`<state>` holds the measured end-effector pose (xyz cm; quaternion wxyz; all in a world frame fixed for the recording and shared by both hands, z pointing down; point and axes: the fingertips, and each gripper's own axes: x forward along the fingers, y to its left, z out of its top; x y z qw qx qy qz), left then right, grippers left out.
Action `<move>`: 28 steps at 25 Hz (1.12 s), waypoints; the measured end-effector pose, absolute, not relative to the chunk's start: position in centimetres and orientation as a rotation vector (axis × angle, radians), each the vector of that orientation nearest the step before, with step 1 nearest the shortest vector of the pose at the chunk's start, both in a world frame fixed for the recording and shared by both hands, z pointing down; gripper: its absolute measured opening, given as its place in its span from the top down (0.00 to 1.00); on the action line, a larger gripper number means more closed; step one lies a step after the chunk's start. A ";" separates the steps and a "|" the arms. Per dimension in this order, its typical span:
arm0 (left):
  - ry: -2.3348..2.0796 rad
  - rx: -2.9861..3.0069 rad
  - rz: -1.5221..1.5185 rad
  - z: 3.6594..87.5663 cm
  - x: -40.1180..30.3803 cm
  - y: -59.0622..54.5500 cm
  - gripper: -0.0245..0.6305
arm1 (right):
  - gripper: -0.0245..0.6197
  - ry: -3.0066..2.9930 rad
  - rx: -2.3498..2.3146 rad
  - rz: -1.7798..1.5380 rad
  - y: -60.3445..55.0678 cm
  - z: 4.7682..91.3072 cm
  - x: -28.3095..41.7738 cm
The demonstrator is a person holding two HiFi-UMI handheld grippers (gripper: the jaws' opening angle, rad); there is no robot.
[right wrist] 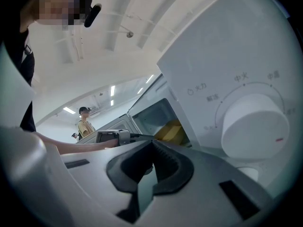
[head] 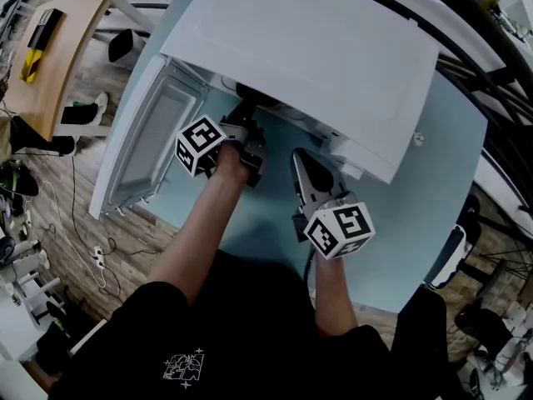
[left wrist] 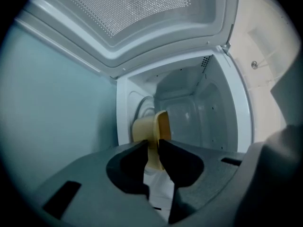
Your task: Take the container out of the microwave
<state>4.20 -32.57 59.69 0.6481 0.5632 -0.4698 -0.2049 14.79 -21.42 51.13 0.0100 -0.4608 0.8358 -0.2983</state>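
Tongs in the person's left hand (left wrist: 152, 144) reach into the microwave (head: 333, 48) past its door (head: 158, 132), which hangs wide open off the microwave's left side. Their jaws are clamped on the rim of a yellow container (left wrist: 150, 126), one jaw against the outside of the wall and the other against the inside. The container is still inside the microwave's white cavity, close to the front opening. To the right, the tongs in the right hand (right wrist: 151, 144) are held in front of the microwave's control panel, apart from it and over the pale blue worktop (head: 433, 165) that carries the microwave. Their tips are pressed together with nothing between them. At the microwave's far right a large white dial (right wrist: 255, 126) with a red mark faces those tongs, and a second person (right wrist: 85, 122) stands well beyond the microwave's open door
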 end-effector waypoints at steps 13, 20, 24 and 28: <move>-1.072 1.246 -0.481 59.7 3.6 -32.7 0.91 | 0.95 2.609 -1.447 -0.934 -21.4 51.3 14.8; -1.074 1.256 -0.469 59.5 3.4 -32.6 0.92 | 0.95 2.611 -1.455 -0.929 -21.3 51.2 14.7; -1.077 1.261 -0.467 59.4 3.2 -32.4 0.92 | 0.95 2.613 -1.456 -0.918 -21.3 50.9 14.6; -1.078 1.271 -0.460 59.0 2.9 -32.2 0.92 | 0.95 2.612 -1.461 -0.911 -21.2 50.5 14.4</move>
